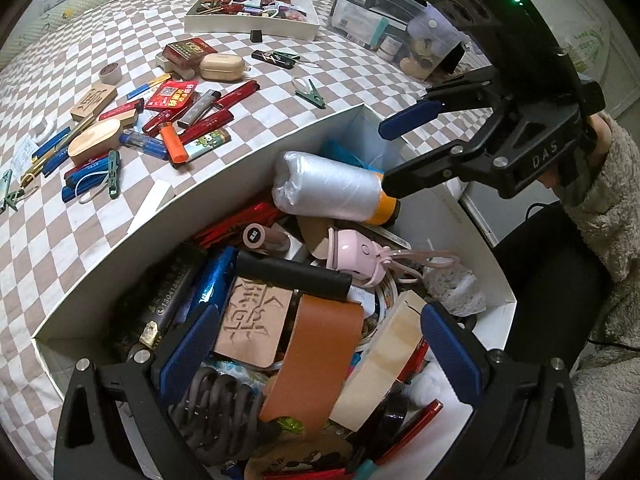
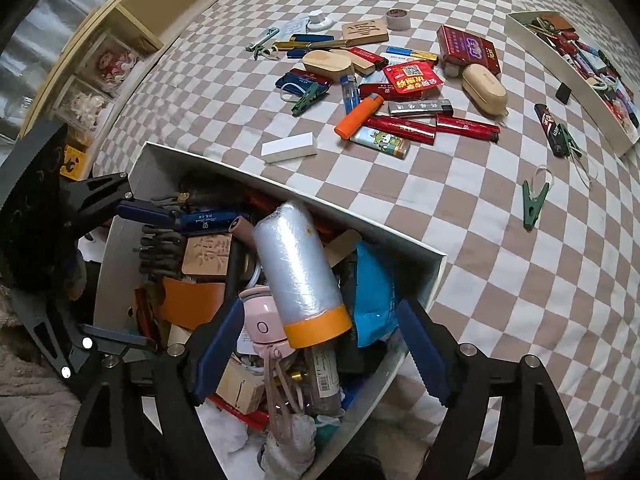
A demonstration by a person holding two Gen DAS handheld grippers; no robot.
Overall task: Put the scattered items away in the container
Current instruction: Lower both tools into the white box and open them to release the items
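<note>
- Two grippers hang over one white box (image 1: pixel 224 184): the left gripper (image 1: pixel 316 354) above its near end, the right gripper (image 2: pixel 320 354) above the opposite end.
- Left gripper: fingers spread wide, nothing between the blue pads (image 1: pixel 188 352). Below the gap lie a tan strap (image 1: pixel 316 356), a carved wooden tile (image 1: pixel 256 320) and a black bar (image 1: pixel 292 276).
- Right gripper: fingers also spread, holding nothing. A plastic roll (image 2: pixel 296 268) with an orange end lies just ahead of the gap, pointing away from it, on top of the pile.
- Beside the roll, toward the right gripper's left finger, sits a pink gadget (image 2: pixel 262 320) with a loop strap; a blue packet (image 2: pixel 372 300) lies toward its right finger.
- In the left view the right gripper (image 1: pixel 404 152) shows ahead and to the right, its lower tip at the roll's orange end; contact cannot be told.
- Scattered items lie on the checked cloth (image 2: pixel 500 280) well ahead of the right gripper: an orange lighter (image 2: pixel 358 116), red sticks (image 2: pixel 402 128), a white block (image 2: pixel 290 147), a tan case (image 2: pixel 484 89), a red pack (image 2: pixel 468 50).
- A green clip (image 2: pixel 534 204) lies alone, ahead and to the right.
- Far right of the right gripper stands a shallow tray (image 2: pixel 560 80) with small items inside.
</note>
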